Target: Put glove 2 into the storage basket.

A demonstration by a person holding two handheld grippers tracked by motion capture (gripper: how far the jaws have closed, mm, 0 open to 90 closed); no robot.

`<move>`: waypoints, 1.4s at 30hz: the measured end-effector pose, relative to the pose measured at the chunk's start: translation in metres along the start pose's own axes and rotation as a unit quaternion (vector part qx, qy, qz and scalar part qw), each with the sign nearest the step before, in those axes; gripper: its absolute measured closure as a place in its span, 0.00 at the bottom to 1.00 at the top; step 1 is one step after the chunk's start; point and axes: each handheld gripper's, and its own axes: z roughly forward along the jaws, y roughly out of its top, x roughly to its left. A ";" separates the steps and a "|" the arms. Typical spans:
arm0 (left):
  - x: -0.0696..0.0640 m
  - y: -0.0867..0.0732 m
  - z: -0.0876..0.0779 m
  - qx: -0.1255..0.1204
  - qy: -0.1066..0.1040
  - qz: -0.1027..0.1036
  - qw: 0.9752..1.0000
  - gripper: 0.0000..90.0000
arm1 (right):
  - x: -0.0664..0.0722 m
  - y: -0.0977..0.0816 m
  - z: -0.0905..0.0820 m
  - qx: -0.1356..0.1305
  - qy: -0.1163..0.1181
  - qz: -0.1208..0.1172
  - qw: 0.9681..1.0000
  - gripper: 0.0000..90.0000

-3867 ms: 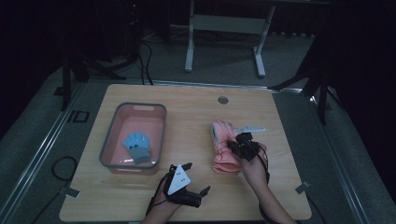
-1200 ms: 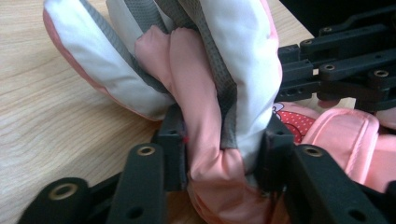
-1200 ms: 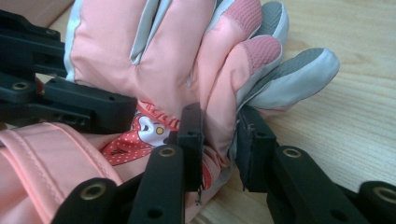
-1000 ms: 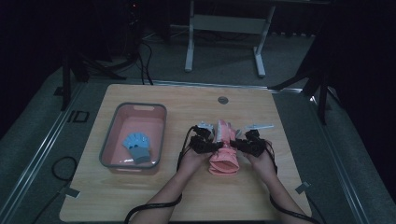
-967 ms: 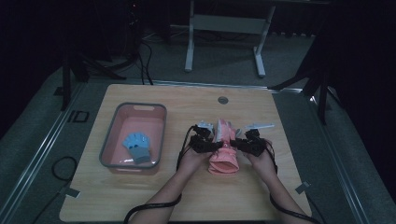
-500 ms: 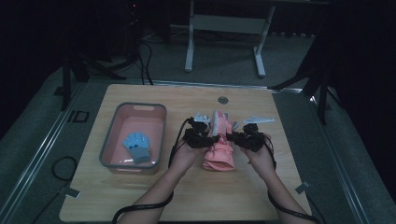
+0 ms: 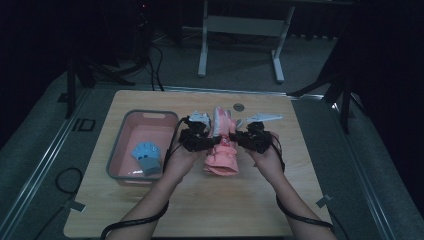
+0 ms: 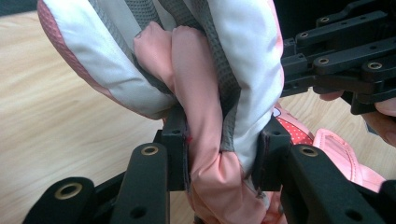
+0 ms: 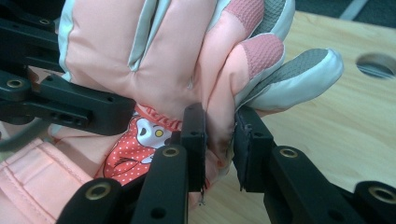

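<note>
I've got my left gripper (image 7: 206, 142) and right gripper (image 7: 239, 140) both pinched tight on the pink glove (image 7: 222, 150), now lifted off the table (image 7: 250, 210) near its middle, higher than a second ago. Toward the left edge, the pink bin (image 7: 122, 150) holds a blue glove (image 7: 146, 156).

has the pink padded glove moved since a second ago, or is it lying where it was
Yes. The pink padded glove, clamped between the left gripper and right gripper, has shifted toward the far edge, nearer the round hole in the wooden table.
</note>
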 end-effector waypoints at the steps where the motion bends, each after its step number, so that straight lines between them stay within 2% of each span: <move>1: 0.002 0.001 -0.005 -0.001 0.002 -0.001 1.000 0.72 | 0.004 0.004 0.001 -0.002 0.001 -0.003 1.000 0.84; 3: 0.005 0.001 -0.010 -0.003 0.004 0.000 1.000 0.72 | 0.007 0.007 0.003 -0.002 0.003 -0.005 1.000 0.84; 4: 0.009 0.002 -0.019 -0.007 0.010 -0.001 1.000 0.72 | 0.011 0.011 0.004 -0.002 0.006 -0.007 1.000 0.84; 14: 0.040 0.003 -0.067 -0.021 0.038 -0.009 0.999 0.71 | 0.050 0.053 0.030 -0.010 0.030 -0.026 0.999 0.84; 15: 0.040 0.003 -0.067 -0.021 0.038 -0.009 0.999 0.72 | 0.050 0.053 0.030 -0.010 0.030 -0.026 0.999 0.84; 16: 0.050 0.002 -0.082 -0.026 0.047 -0.011 0.999 0.72 | 0.055 0.057 0.033 -0.008 0.033 -0.027 0.999 0.84; 17: 0.053 0.001 -0.088 -0.029 0.050 -0.013 0.998 0.72 | 0.067 0.068 0.042 -0.008 0.037 -0.033 0.999 0.84; 20: 0.065 -0.002 -0.105 -0.032 0.061 -0.017 0.997 0.71 | 0.083 0.079 0.053 -0.009 0.043 -0.043 0.998 0.84; 26: 0.089 -0.015 -0.135 -0.046 0.077 -0.036 0.995 0.72 | 0.114 0.097 0.077 -0.009 0.056 -0.061 0.997 0.84; 27: 0.089 -0.015 -0.135 -0.046 0.077 -0.036 0.995 0.72 | 0.114 0.097 0.077 -0.009 0.056 -0.061 0.997 0.84; 28: 0.097 -0.019 -0.141 -0.046 0.080 -0.043 0.995 0.72 | 0.119 0.100 0.081 -0.010 0.057 -0.063 0.996 0.84; 30: 0.105 -0.026 -0.146 -0.050 0.087 -0.049 0.994 0.71 | 0.130 0.104 0.095 -0.008 0.064 -0.064 0.996 0.84; 34: 0.120 -0.042 -0.148 -0.050 0.094 -0.065 0.992 0.71 | 0.140 0.104 0.118 0.003 0.073 -0.067 0.995 0.84; 36: 0.129 -0.052 -0.144 -0.049 0.095 -0.077 0.991 0.71 | 0.143 0.101 0.130 0.013 0.070 -0.071 0.995 0.84; 42: 0.146 -0.072 -0.125 -0.043 0.092 -0.090 0.991 0.71 | 0.143 0.087 0.158 0.036 0.057 -0.073 0.995 0.84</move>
